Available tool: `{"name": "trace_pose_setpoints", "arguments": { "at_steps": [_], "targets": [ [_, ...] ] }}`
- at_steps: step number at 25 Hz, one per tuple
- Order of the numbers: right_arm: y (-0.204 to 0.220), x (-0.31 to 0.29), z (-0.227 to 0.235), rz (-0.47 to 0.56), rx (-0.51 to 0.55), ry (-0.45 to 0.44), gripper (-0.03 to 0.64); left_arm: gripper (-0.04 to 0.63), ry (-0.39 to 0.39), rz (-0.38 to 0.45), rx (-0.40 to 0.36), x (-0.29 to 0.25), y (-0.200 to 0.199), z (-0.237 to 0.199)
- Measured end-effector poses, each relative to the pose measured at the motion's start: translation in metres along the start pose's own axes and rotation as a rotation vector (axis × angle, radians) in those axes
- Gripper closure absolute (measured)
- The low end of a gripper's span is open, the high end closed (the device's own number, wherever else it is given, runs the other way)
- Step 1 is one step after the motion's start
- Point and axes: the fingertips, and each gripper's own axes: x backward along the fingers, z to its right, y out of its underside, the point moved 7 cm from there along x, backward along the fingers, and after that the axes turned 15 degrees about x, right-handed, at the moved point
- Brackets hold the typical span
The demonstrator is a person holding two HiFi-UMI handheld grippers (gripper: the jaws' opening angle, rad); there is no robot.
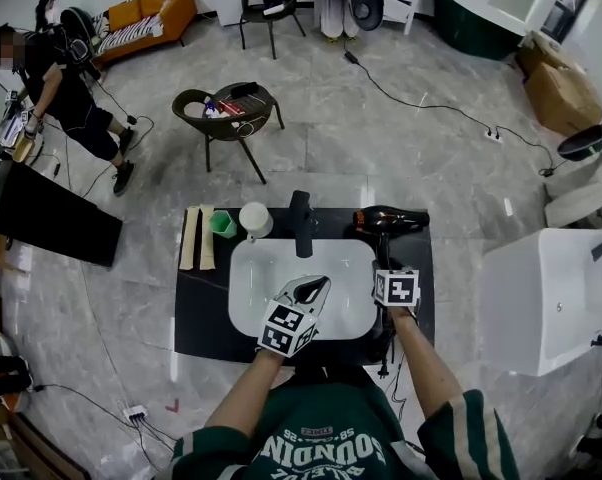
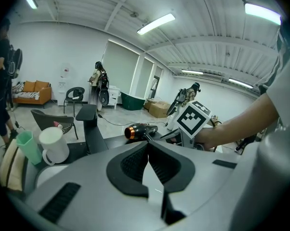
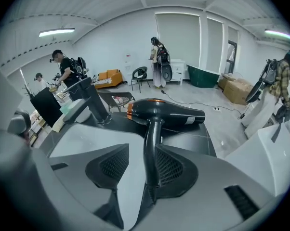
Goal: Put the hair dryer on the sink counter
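The black hair dryer lies on the black sink counter at its back right, orange-ringed nozzle toward the faucet, handle pointing at me. My right gripper hovers over the handle; in the right gripper view the handle stands between the jaws of the right gripper, against the right pad with a gap to the left pad, so it is open. My left gripper hangs over the white basin, shut and holding nothing. In the left gripper view the left gripper faces the hair dryer.
A white mug, a green cup and a folded beige towel sit at the counter's back left. A chair stands behind the counter, a white fixture to the right, and a person at far left.
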Motion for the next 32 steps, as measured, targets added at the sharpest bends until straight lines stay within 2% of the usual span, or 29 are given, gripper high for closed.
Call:
{"name": "trace_pose_setpoints", "arguments": {
  "at_steps": [11,13,15,19,24,32],
  "targets": [
    [0.006,0.042,-0.03,0.132,0.031,-0.016,0.549,0.583,0.007,0.025,-0.012,0.024,0.003,0.008],
    [0.007,0.05,-0.036,0.15,0.005,-0.034,0.565,0.583,0.008,0.031,-0.017,0.029,0.002,0.009],
    [0.008,0.058,-0.045,0.174,-0.011,-0.047,0.566,0.583,0.009,0.037,-0.02,0.034,0.002,0.011],
    [0.005,0.075,-0.061,0.246,0.036,-0.046,0.571,0.583,0.017,0.05,-0.031,0.04,0.002,0.018],
    [0.001,0.098,-0.082,0.351,0.035,-0.069,0.572,0.583,0.015,0.064,-0.039,0.05,0.005,0.021],
    [-0.012,0.126,-0.115,0.493,0.107,-0.106,0.574,0.583,-0.003,0.089,-0.038,0.064,0.004,0.015]
  ]
}}
